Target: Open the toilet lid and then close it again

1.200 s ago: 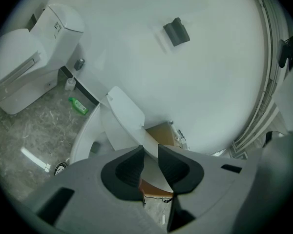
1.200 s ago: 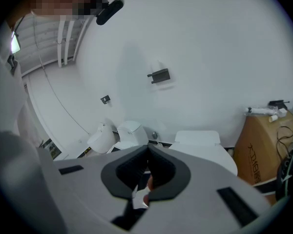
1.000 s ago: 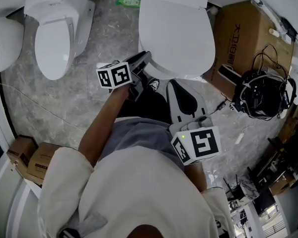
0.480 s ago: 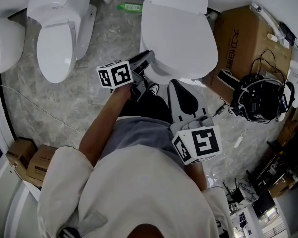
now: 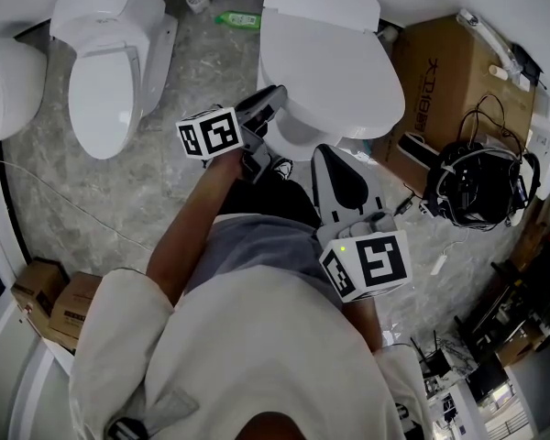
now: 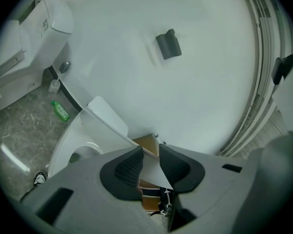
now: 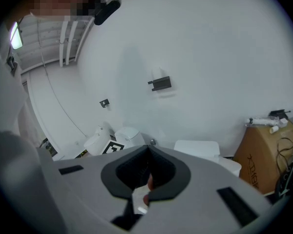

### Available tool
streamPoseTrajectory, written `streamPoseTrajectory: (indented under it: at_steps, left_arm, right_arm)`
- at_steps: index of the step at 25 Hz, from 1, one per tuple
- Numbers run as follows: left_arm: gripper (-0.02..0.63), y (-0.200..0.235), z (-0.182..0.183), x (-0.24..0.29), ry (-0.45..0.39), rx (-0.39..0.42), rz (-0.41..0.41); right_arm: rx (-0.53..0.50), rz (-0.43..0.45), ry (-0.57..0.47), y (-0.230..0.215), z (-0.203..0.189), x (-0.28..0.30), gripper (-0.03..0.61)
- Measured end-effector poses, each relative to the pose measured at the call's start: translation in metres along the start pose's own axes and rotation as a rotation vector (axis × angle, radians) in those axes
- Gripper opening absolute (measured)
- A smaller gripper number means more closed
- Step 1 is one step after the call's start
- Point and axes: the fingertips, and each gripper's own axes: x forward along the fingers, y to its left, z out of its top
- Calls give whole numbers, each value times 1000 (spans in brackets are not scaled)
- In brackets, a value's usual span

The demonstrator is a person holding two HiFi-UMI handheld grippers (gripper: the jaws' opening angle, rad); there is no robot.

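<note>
The white toilet lid (image 5: 335,62) belongs to the middle toilet at the top of the head view. My left gripper (image 5: 273,94) is shut on its front-left edge; its jaws have just been opening a little, with the lid still between the pads. In the left gripper view the lid (image 6: 106,118) runs as a thin tilted sheet between the jaws of the left gripper (image 6: 150,152), raised off the seat and bowl (image 6: 71,150). My right gripper (image 5: 323,151) hangs just in front of the toilet, shut on nothing, apart from the lid. Its tips meet in the right gripper view (image 7: 147,149).
A second toilet (image 5: 105,53) stands to the left and a third (image 5: 5,76) at the far left. A green bottle (image 5: 238,18) lies on the floor by the wall. Right of the toilet are a cardboard box (image 5: 449,62) and black cables (image 5: 481,177). Small boxes (image 5: 46,291) sit lower left.
My left gripper has moved up the picture with the lid's front edge, which has lifted off the seat. The right gripper has barely moved.
</note>
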Motion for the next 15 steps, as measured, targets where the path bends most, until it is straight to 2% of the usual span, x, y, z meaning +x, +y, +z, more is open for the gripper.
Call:
streamPoseTrajectory:
  at_steps: [15]
  left_arm:
    - [95,-20,34,13,-35,24,-54]
  right_arm:
    - [-14,-12,-25,2,17,6,10]
